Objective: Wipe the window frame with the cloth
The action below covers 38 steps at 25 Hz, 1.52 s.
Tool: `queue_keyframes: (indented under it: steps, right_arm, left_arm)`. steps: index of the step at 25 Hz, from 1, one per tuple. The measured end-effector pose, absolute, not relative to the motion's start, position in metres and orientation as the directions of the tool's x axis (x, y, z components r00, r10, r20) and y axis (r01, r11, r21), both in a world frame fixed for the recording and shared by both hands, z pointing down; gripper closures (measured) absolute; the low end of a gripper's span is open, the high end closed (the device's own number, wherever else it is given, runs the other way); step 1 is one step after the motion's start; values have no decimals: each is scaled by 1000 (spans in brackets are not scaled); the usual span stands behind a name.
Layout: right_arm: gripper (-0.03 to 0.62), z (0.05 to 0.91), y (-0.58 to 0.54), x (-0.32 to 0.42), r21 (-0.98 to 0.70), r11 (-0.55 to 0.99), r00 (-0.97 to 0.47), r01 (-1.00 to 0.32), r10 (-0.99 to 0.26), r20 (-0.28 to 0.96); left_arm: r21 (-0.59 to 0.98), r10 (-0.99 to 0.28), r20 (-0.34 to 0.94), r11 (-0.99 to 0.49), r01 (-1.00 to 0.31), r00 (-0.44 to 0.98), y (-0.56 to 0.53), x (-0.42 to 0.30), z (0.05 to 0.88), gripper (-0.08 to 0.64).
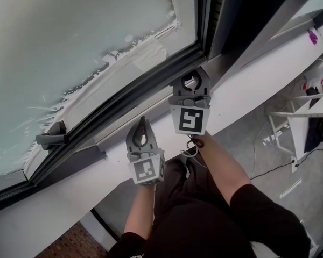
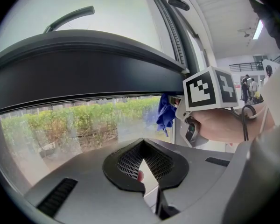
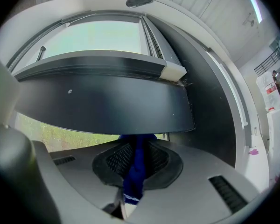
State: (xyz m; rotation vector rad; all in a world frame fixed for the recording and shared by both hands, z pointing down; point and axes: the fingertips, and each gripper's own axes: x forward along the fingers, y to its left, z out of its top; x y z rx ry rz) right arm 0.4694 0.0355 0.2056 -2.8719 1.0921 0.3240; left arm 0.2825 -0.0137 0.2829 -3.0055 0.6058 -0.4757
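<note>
Right gripper [image 3: 136, 162] clamps cloth [image 3: 132, 186] — press onto window frame [image 3: 107, 99] just above, stroke evenly; left gripper [image 2: 144, 169] closed, empty.

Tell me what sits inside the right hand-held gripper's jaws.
A blue cloth, clamped in the right hand-held gripper. Its top end disappears at the dark window frame, so that part is hidden.

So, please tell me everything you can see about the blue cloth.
The cloth is deep blue, soft-looking fabric with a pale stripe near its lower end. It is bunched into a narrow upright fold, pinched between the jaws of the right claw. Its crumpled upper end reaches the dark window frame; contact is unclear.
</note>
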Motion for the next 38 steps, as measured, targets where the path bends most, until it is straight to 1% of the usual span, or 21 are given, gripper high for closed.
queue_keyframes:
  steps: [8, 13, 16, 22, 26, 30, 33, 38]
  right_arm:
    - [558, 207, 37, 474, 51, -782, 762, -621, -618, -195]
    - [558, 212, 38, 478, 114, -792, 779, -599, -610, -143]
    - [558, 216, 39, 480, 131, -796, 788, -591, -605, -115]
    - [558, 215, 41, 484, 124, -795, 787, -593, -605, -116]
    - [558, 214, 46, 490, 101, -804, 795, -585, -594, -120]
    - [558, 216, 48, 494, 111, -804, 796, -584, -594, -117]
    - [558, 215, 52, 501, 86, -813, 806, -575, -582, -112]
    - [558, 213, 54, 503, 95, -825, 816, -557, -565, -121]
  left_arm:
    - [-111, -379, 299, -925, -363, 876, -13, 287, 282, 555]
    - [-103, -379, 310, -925, -365, 872, -12, 286, 286, 555]
    - [-119, -384, 338, -923, -366, 859, -12, 284, 290, 555]
    - [-117, -381, 346, -924, -363, 857, -8, 286, 291, 555]
    - [-116, -354, 335, -935, -335, 873, -3, 287, 296, 555]
    - [-107, -364, 342, -931, -349, 866, -3, 288, 299, 555]
    - [-102, -367, 345, -930, -354, 864, -2, 289, 302, 555]
    - [-105, -360, 345, -933, -345, 867, 2, 287, 303, 555]
